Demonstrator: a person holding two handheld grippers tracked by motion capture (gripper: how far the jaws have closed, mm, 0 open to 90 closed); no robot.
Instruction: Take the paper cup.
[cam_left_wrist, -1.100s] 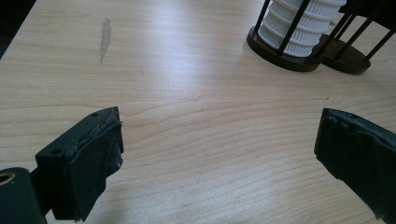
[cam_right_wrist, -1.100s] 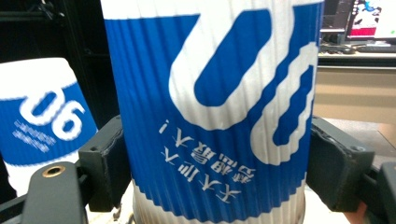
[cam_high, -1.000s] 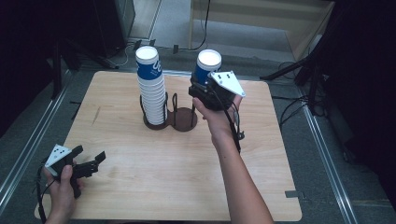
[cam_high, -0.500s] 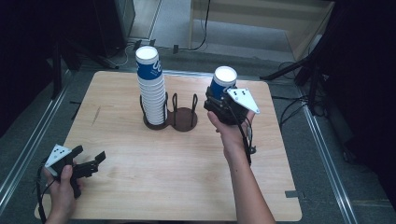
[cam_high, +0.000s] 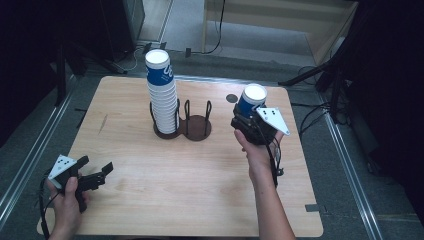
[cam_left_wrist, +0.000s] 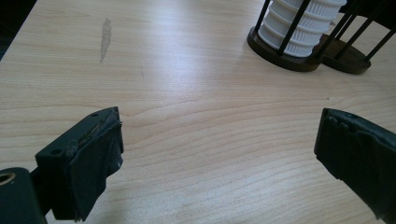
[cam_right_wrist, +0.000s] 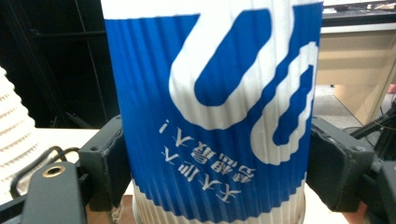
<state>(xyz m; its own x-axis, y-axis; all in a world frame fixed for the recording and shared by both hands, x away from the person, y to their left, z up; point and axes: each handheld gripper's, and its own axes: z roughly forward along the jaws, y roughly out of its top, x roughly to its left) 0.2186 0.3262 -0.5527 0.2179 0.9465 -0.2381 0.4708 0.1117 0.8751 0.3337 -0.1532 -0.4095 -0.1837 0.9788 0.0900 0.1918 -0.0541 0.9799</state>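
A tall stack of blue-and-white ribbed paper cups (cam_high: 162, 92) stands in the left ring of a dark two-ring wire holder (cam_high: 197, 127) near the middle of the wooden table; its lower white part (cam_left_wrist: 301, 23) appears in the left gripper view. My right gripper (cam_high: 252, 120) is shut on a single blue-and-white cup (cam_high: 251, 100) (cam_right_wrist: 210, 107), held upside down over the table's right side, with the pads pressing its ribbed sides. My left gripper (cam_high: 95, 175) (cam_left_wrist: 219, 154) rests open near the table's front left corner, with nothing between its jaws.
The holder's right ring (cam_high: 198, 125) (cam_left_wrist: 348, 53) has nothing in it. A small dark round mark (cam_high: 231, 98) sits on the table behind the held cup. A grey smear (cam_left_wrist: 106, 37) marks the wood at the left. Cables and metal rails run along the table's sides.
My right gripper has carried the cup away from the holder, to the right and lower, toward the table's right side. The left gripper has stayed where it was.
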